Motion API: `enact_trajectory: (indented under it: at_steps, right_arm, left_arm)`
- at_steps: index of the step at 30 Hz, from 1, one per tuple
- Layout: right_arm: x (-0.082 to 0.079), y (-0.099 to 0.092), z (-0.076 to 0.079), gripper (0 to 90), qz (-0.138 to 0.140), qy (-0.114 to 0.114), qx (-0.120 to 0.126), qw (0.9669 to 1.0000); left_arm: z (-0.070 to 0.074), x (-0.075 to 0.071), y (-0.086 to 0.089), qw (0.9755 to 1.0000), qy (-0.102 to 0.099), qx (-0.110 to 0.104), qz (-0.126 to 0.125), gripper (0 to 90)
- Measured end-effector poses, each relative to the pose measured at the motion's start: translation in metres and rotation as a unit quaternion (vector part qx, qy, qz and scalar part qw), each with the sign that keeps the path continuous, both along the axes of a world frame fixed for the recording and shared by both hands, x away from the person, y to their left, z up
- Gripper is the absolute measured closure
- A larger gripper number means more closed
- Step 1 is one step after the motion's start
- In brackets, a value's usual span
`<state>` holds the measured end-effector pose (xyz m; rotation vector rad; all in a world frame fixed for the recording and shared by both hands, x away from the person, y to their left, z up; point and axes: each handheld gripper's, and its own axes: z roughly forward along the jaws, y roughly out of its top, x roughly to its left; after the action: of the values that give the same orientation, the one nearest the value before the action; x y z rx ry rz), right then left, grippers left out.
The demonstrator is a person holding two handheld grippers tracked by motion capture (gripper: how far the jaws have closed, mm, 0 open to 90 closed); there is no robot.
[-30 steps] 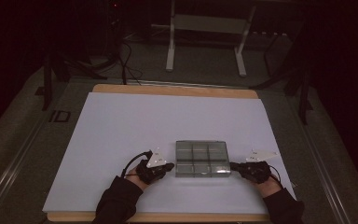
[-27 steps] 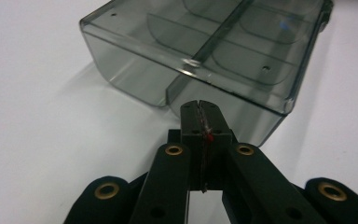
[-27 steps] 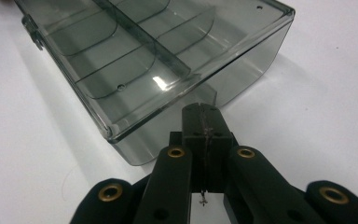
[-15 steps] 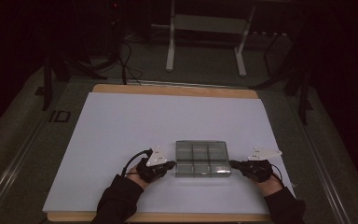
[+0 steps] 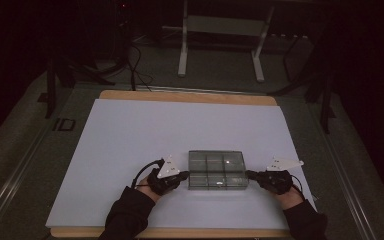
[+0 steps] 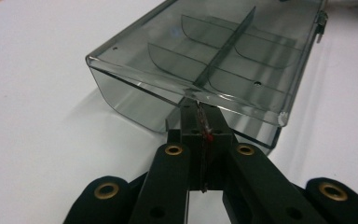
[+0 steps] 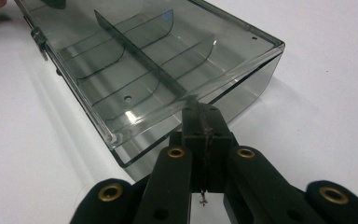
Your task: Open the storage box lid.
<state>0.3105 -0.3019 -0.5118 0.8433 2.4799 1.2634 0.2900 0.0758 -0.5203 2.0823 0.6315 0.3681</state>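
High view: smoky clear-plastic divided box (image 5: 216, 170) is sitting between left gripper (image 5: 182, 176) and right gripper (image 5: 249, 174), each with jaws pressed together at an end wall's rim. Step is judged as positioning; lifting next needs both ends level.

Two handheld grippers: left gripper (image 5: 182, 174) and right gripper (image 5: 250, 174), matte black linkage jaws, brass-ringed pivot holes, small dark screw holes. White three-cornered plate (image 5: 169, 168) atop each. Black cable (image 5: 144, 170) looped behind left. Dark long sleeves (image 5: 127, 217).

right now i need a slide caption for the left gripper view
Shut left hand-held gripper at the short end of a clear smoky divided box on a white table.
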Motion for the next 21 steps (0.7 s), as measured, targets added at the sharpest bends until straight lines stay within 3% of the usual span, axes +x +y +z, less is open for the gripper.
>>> enact_trajectory:
  at_steps: [2, 9, 14, 21]
  right_arm:
    - [0.001, 0.000, 0.001, 82.7, -0.010, -0.007, 0.000, 0.9999]
    - [0.004, 0.000, 0.003, 73.1, -0.019, -0.014, 0.003, 0.9997]
    - [0.007, 0.001, 0.004, 71.0, -0.021, -0.021, 0.004, 0.9995]
    - [0.010, 0.003, 0.008, 70.3, -0.023, -0.030, 0.009, 0.9992]
  left_arm:
    - [0.001, 0.001, 0.000, 0.9999, -0.008, 0.000, 0.012, 81.6]
    - [0.001, 0.002, -0.001, 0.9993, -0.024, -0.002, 0.029, 72.7]
    - [0.002, 0.006, -0.001, 0.9986, -0.035, -0.005, 0.041, 64.6]
    - [0.005, 0.012, -0.006, 0.9977, -0.045, -0.011, 0.049, 60.9]
